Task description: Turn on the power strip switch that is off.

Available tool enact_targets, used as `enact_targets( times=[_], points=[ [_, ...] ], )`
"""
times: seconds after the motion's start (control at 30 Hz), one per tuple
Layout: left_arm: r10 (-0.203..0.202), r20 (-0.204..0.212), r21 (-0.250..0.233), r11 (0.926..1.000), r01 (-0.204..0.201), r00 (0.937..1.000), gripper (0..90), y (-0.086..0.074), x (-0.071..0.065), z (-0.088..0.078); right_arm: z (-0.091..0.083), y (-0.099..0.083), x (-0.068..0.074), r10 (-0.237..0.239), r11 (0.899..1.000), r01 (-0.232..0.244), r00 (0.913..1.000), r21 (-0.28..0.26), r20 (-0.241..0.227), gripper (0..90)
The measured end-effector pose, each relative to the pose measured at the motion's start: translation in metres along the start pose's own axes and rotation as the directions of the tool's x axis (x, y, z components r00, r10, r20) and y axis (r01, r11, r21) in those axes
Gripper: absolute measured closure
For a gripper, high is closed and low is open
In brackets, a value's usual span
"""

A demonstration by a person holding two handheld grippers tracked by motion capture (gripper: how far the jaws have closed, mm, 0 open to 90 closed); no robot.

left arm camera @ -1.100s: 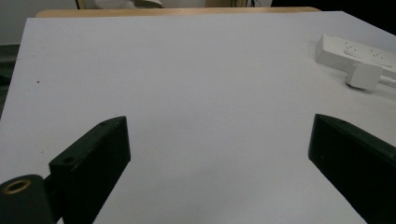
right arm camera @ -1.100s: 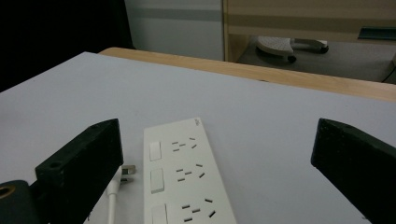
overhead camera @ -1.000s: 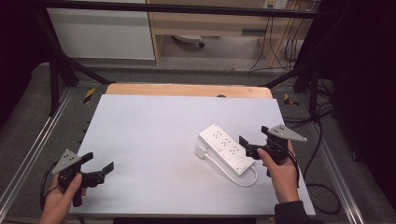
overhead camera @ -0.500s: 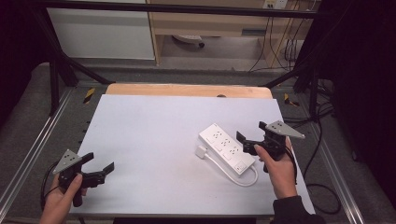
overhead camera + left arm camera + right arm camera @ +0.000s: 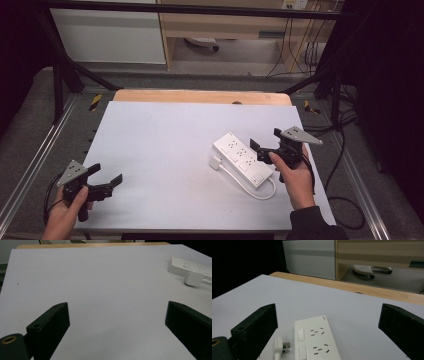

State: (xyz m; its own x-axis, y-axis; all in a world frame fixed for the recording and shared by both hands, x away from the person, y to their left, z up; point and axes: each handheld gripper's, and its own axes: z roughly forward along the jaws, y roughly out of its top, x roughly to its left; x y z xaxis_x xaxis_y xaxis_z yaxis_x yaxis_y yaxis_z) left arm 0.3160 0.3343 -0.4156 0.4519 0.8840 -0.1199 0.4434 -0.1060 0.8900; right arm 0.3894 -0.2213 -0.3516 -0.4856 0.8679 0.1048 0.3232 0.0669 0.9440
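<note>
A white power strip [image 5: 243, 159] lies slantwise on the right half of the white table [image 5: 165, 140]. Its white plug [image 5: 216, 162] rests beside its left edge, and the cable [image 5: 247, 189] loops round its near end. My right gripper [image 5: 265, 142] hovers open over the strip's right edge, nothing between its fingers. In the right gripper view the strip [image 5: 317, 340] and plug [image 5: 278, 343] lie low between the wide jaws of that gripper [image 5: 327, 307]. My left gripper [image 5: 105, 174] stands open near the front left corner. In its own view the left gripper [image 5: 116, 306] faces bare table, with the strip [image 5: 190, 265] far right.
A wooden strip [image 5: 200, 96] runs along the table's far edge. Metal rails [image 5: 30, 170] flank both sides. Beyond stand a white cabinet [image 5: 110, 35] and a wooden shelf [image 5: 225, 25]; cables [image 5: 345, 150] hang off the right side.
My right gripper has shifted a little left and forward, closer over the power strip. The left gripper has stayed put.
</note>
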Motion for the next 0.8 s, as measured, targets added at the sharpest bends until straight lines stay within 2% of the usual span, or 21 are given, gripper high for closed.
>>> enact_targets(
  times=[0.2, 0.8],
  points=[
    [-0.001, -0.002, 0.0, 1.0, 0.001, 1.0, 5.8, 0.0, 0.0, 0.0, 0.004, 0.005, 0.001, 0.0, 1.0, 0.0, 1.0, 0.001, -0.008, 2.9],
    [0.013, 0.001, 0.009, 0.9999, -0.013, 0.9999, 5.8, 0.0, 0.0, 0.0, 0.023, 0.005, 0.004, -0.007, 0.999, 0.009, 0.9994, 0.052, -0.035, 3.6]
  ],
)
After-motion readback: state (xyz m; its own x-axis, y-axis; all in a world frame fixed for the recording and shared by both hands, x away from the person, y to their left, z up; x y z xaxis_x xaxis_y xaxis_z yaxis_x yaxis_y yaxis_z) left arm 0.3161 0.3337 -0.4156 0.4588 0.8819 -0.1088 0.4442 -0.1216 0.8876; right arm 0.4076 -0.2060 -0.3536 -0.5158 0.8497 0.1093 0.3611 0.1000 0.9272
